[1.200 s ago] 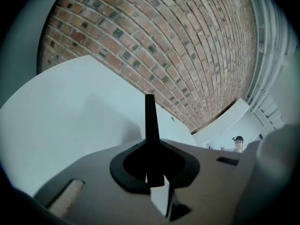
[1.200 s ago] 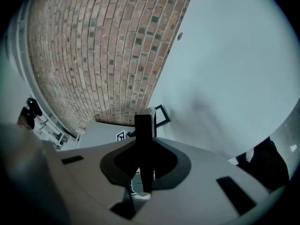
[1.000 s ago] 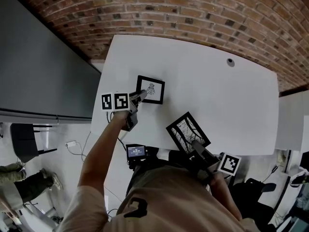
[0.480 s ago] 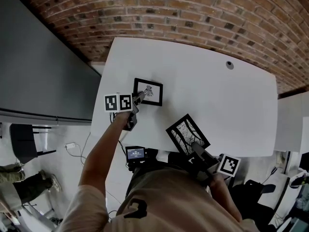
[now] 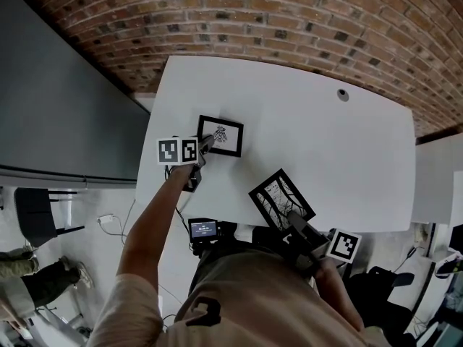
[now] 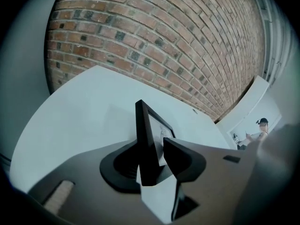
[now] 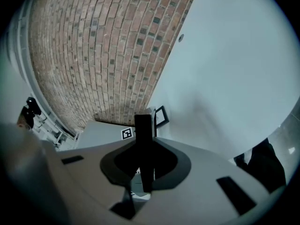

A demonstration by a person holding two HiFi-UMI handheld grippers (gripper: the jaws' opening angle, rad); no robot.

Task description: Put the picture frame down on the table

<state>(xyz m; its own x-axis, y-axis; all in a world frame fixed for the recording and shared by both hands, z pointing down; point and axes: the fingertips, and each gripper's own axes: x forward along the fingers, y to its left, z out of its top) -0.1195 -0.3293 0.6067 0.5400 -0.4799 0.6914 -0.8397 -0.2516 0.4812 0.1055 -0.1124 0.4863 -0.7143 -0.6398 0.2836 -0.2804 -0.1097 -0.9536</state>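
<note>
A small black picture frame point(image 5: 221, 135) with a drawing is low over the left part of the white table point(image 5: 311, 136); whether it touches I cannot tell. My left gripper point(image 5: 205, 144) is shut on its near edge. In the left gripper view that frame point(image 6: 146, 135) stands edge-on between the jaws of the left gripper point(image 6: 157, 161). A larger black frame point(image 5: 281, 197) with a branch pattern hangs tilted over the table's near edge, with my right gripper point(image 5: 293, 220) shut on it. Its dark edge point(image 7: 143, 144) fills the right gripper point(image 7: 143, 165).
A round cable hole point(image 5: 343, 94) sits at the table's far right. A dark panel point(image 5: 58, 100) borders the left side and brick point(image 5: 289, 13) lies beyond the far edge. A small device with a screen point(image 5: 205, 228) hangs at my waist. Another white table point(image 5: 434, 186) stands right.
My left gripper and the small frame have shifted slightly left and farther over the table. The right gripper and its larger frame have stayed where they were.
</note>
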